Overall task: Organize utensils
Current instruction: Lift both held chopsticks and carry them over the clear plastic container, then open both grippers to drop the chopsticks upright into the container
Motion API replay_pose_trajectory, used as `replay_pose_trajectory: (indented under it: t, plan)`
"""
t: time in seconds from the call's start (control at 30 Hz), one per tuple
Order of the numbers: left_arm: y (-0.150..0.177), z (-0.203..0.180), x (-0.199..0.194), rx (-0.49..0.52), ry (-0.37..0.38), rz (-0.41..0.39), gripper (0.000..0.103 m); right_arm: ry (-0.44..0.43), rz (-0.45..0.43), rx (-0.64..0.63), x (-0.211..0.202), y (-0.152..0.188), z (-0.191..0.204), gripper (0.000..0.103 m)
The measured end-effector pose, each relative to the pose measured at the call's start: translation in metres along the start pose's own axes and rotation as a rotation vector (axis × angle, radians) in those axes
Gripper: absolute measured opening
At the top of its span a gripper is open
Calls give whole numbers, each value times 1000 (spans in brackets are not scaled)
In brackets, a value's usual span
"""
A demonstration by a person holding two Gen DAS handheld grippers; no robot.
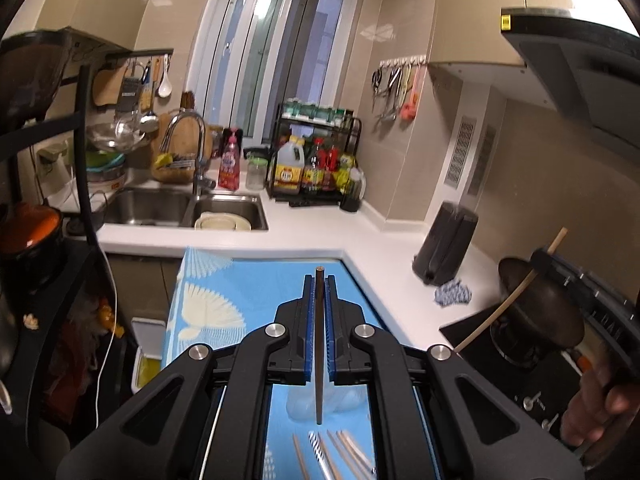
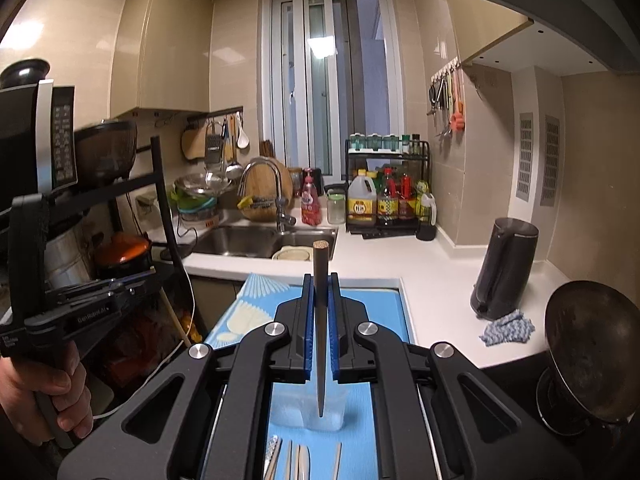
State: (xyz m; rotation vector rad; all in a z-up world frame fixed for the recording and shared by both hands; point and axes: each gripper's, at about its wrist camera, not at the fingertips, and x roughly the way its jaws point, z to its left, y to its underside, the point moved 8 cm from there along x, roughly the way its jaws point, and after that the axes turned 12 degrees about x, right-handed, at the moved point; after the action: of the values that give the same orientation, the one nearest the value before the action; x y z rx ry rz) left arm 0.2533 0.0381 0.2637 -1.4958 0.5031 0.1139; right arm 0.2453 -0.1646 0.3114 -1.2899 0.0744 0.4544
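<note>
Each tool, left point(image 1: 319, 300) and right point(image 2: 321, 300), grips one upright chopstick point(image 1: 319, 344). The clear cup point(image 2: 322, 412) sits on the desk directly beneath both tips.

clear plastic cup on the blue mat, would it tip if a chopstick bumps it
Probably. The clear plastic cup looks thin-walled and empty, so likely very light. It stands upright on the blue mat with nothing bracing it, so a sideways bump from the dark chopstick could slide or tip it.
</note>
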Motion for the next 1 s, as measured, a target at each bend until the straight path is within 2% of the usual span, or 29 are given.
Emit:
replay_pose_trajectory:
  t: [0.1, 0.23, 0.33, 0.47, 0.63, 0.73, 0.8, 0.87, 0.9, 0.93, 1.0]
  plan:
    - [-19, -2, 14, -15, 6, -27, 5, -2, -9, 6, 20, -5, 1, 7]
    - [-25, -6, 42, -13, -6, -37, 5, 4, -11, 12, 53, 4, -4, 7]
    - [-10, -5, 71, -26, -1, 1, 5, 10, 26, 29, 82, 23, -14, 7]
    - [35, -3, 115, -34, -11, 95, 5, 12, 88, 58, 115, 61, -35, 7]
    - [73, 2, 143, -52, -7, 168, 5, 29, 179, 84, 144, 107, -53, 7]
    - [92, 3, 153, -57, -20, 217, 6, 36, 221, 86, 149, 126, -57, 14]
    - [98, 3, 153, -58, -24, 236, 12, 46, 233, 93, 148, 134, -60, 23]
    - [97, 4, 143, -52, -49, 221, 51, 64, 236, 95, 143, 138, -64, 33]
    - [94, 5, 137, -47, -65, 205, 56, 69, 234, 97, 139, 139, -65, 36]
    - [90, 6, 130, -43, -80, 187, 57, 76, 230, 100, 134, 138, -67, 41]
    - [83, 7, 121, -37, -94, 162, 58, 89, 219, 98, 124, 136, -68, 43]
